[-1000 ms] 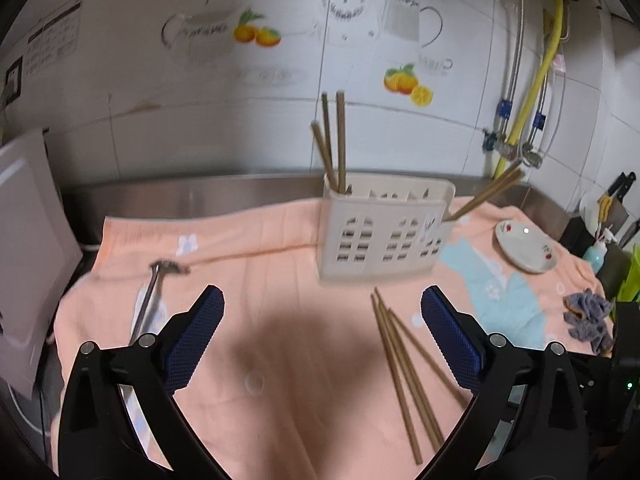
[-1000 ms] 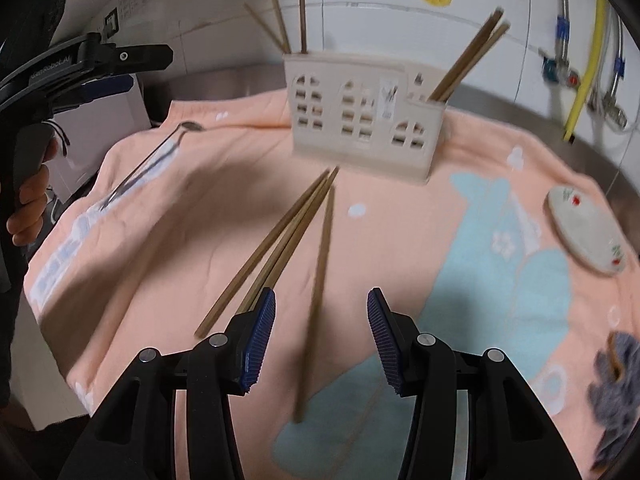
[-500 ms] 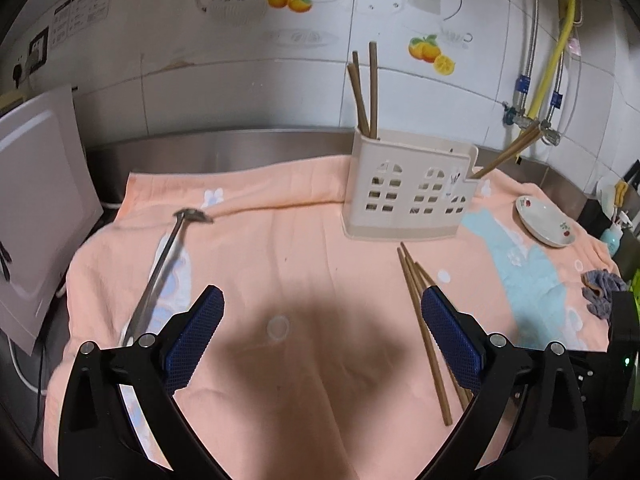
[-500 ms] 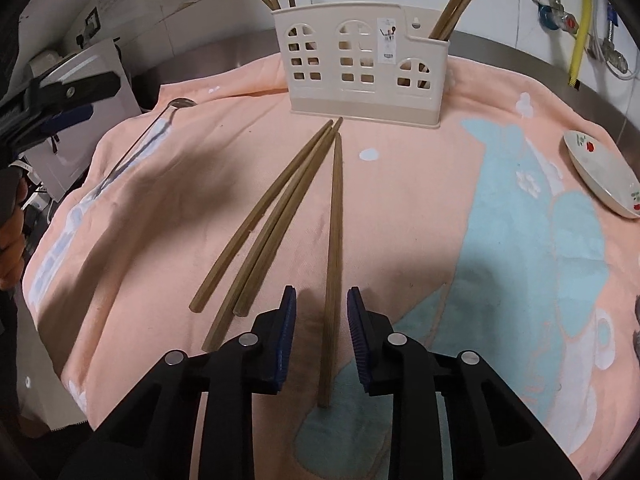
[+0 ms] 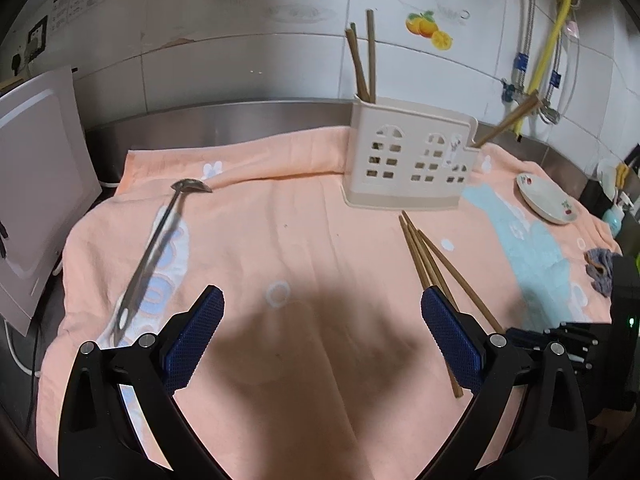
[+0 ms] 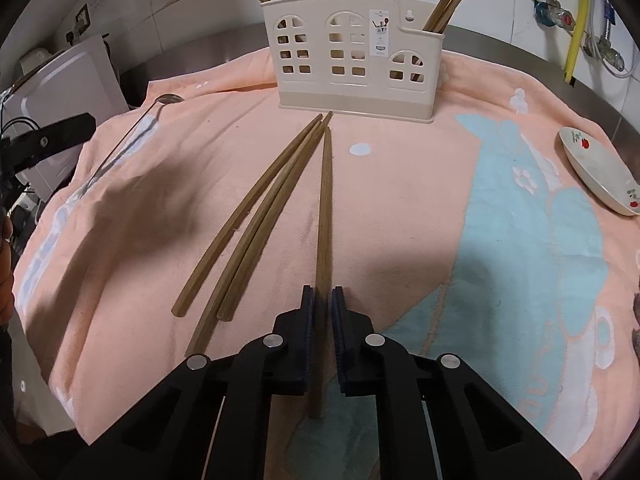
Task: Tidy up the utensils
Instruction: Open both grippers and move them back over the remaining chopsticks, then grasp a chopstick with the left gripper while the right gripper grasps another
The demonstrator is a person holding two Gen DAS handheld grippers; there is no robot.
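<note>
The right gripper (image 6: 323, 300) pinches a chopstick (image 6: 325, 216) lying on the towel (image 6: 400, 208) before the holder (image 6: 352, 52); the left gripper's (image 5: 322, 320) fingers are spread, holding nothing.

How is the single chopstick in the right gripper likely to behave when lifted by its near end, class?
The chopstick looks like straight wood, so probably stiff and light. The right gripper, whose jaws have just been closing, is shut on it near one end, so the long free end may droop or pivot. It is thin between flat pads, so it could twist slightly.
</note>
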